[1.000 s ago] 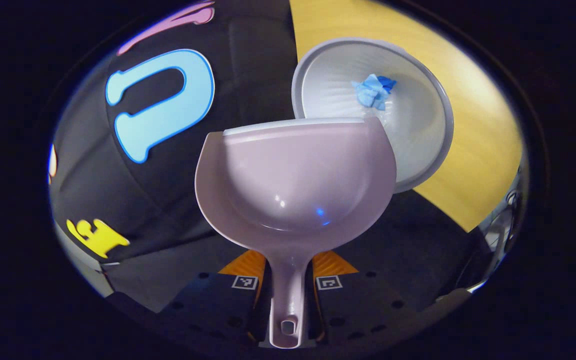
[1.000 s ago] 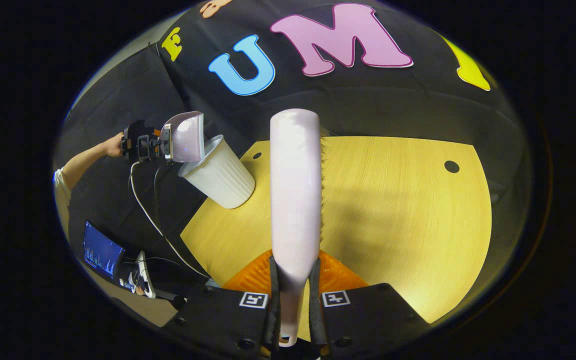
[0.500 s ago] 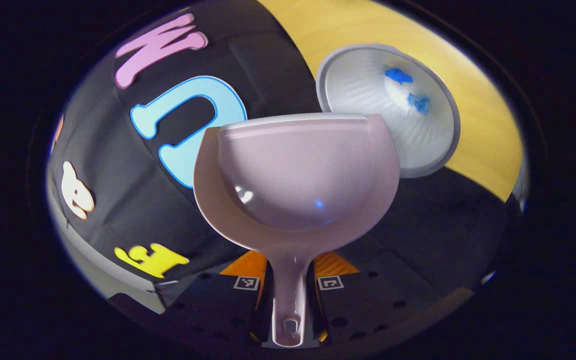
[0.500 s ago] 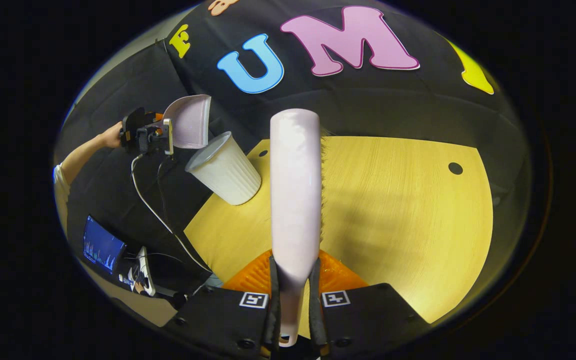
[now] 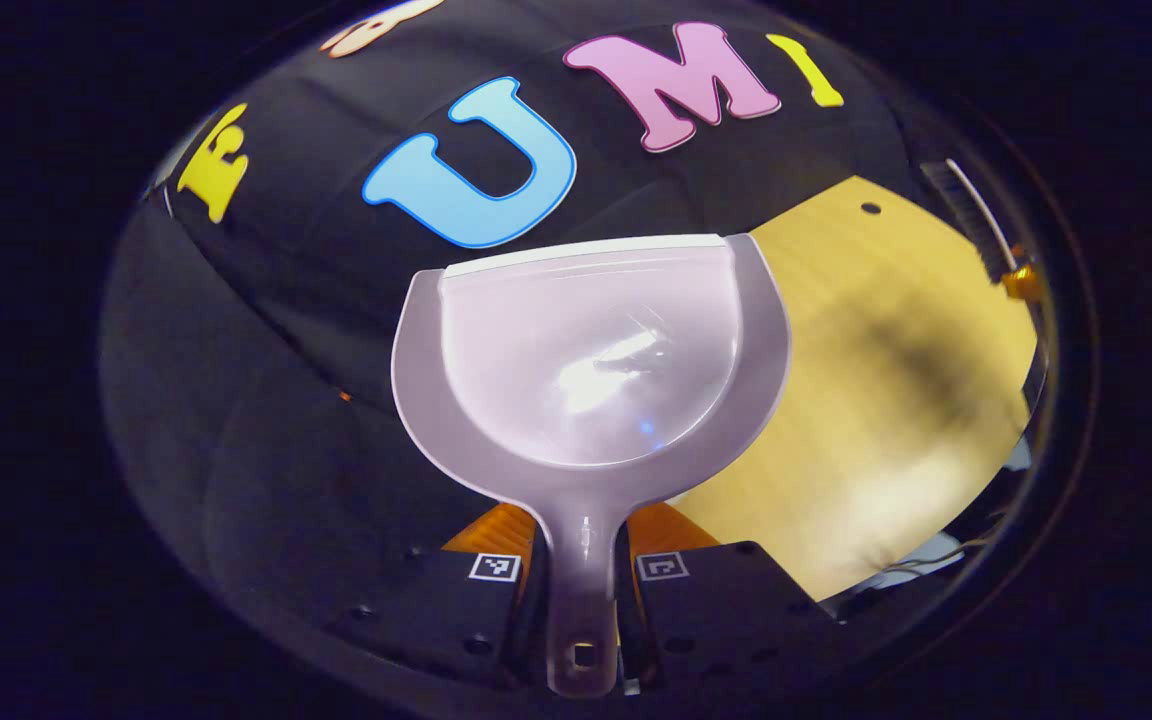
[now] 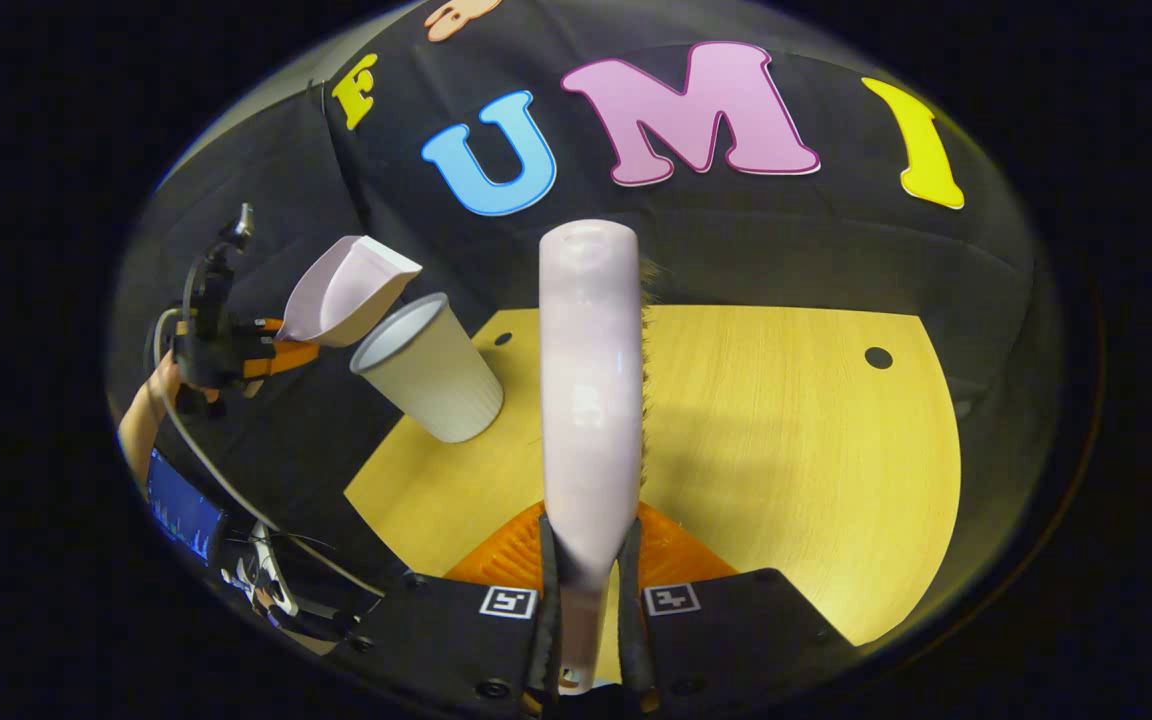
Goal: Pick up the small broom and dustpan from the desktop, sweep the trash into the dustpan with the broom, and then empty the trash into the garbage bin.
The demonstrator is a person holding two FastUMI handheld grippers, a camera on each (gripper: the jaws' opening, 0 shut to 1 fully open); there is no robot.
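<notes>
My left gripper [image 5: 581, 585] is shut on the handle of the pale pink dustpan [image 5: 586, 350], whose scoop is empty and faces up in front of the booth wall. In the right gripper view that dustpan [image 6: 346, 290] hangs tilted just left of the white ribbed garbage bin [image 6: 431, 365], which stands on the far left corner of the yellow table [image 6: 786, 430]. The left gripper [image 6: 281, 350] holds it from the left. My right gripper [image 6: 584, 600] is shut on the pink broom [image 6: 591, 400], which points away over the table with its bristles to the right.
A person's hand [image 6: 151, 400] holds the left gripper, and a cable hangs down from it. A lit screen [image 6: 176, 505] sits low at the left, off the table. The broom's bristles [image 5: 961, 205] show at the far right of the left gripper view.
The dustpan has swung back from tipped over the bin to scoop-up and moved down and left, away from the bin's mouth. The bin with its blue scraps has left the left gripper view. The broom stayed still.
</notes>
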